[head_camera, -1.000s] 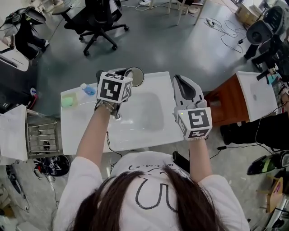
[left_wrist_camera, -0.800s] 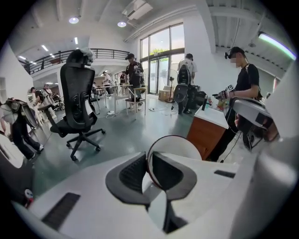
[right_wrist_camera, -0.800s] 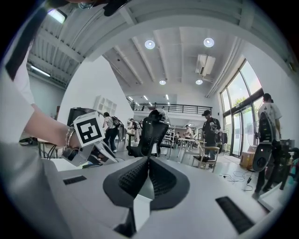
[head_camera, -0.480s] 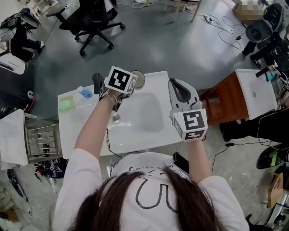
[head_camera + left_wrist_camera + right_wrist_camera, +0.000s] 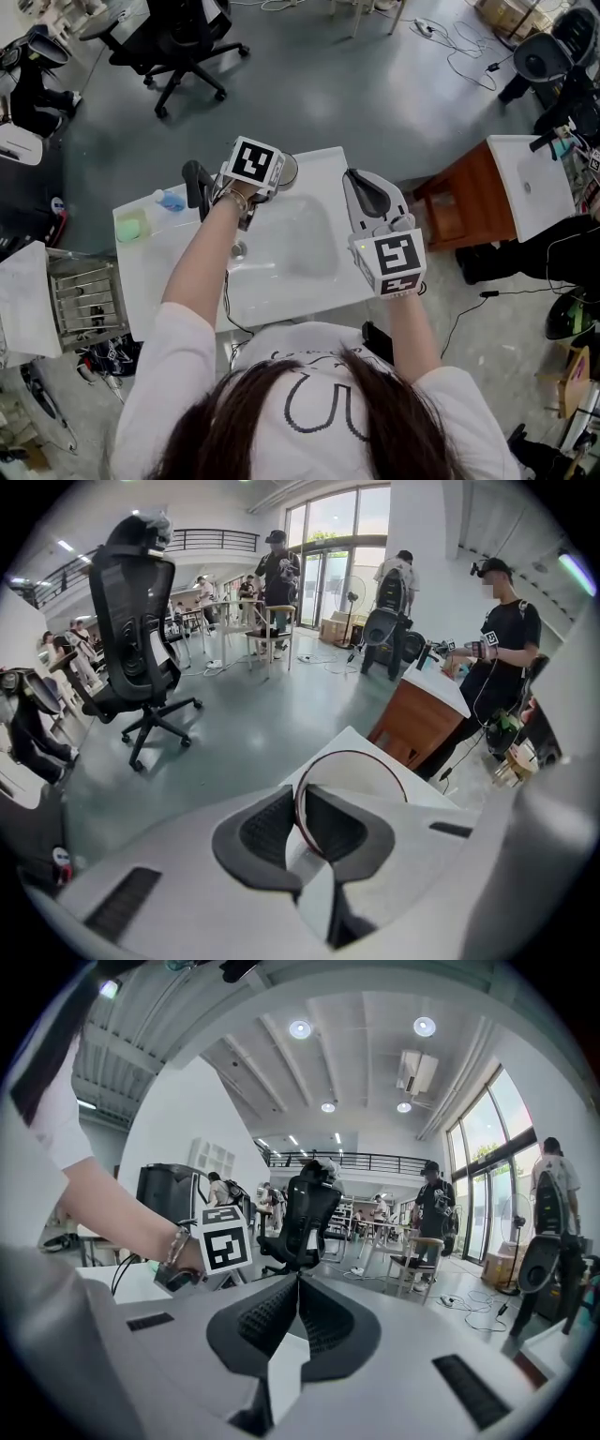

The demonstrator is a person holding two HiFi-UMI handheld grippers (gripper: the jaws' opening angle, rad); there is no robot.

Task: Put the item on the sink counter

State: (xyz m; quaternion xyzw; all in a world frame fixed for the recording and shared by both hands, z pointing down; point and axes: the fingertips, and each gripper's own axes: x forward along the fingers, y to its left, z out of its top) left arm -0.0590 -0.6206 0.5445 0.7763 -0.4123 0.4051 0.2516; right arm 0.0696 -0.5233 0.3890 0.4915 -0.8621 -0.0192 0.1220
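My left gripper (image 5: 298, 822) is pinching the rim of a round flat thing (image 5: 361, 772) with a dark edge. It sticks out past my jaws, standing up on its side. It is at the far edge of the sink counter (image 5: 281, 291), just behind the basin (image 5: 305, 234) — I cannot tell if it touches down yet. I think I only need to lower it and let go. My right gripper (image 5: 298, 1312) is squeezed closed on nothing, over the right edge. The basin looks empty.
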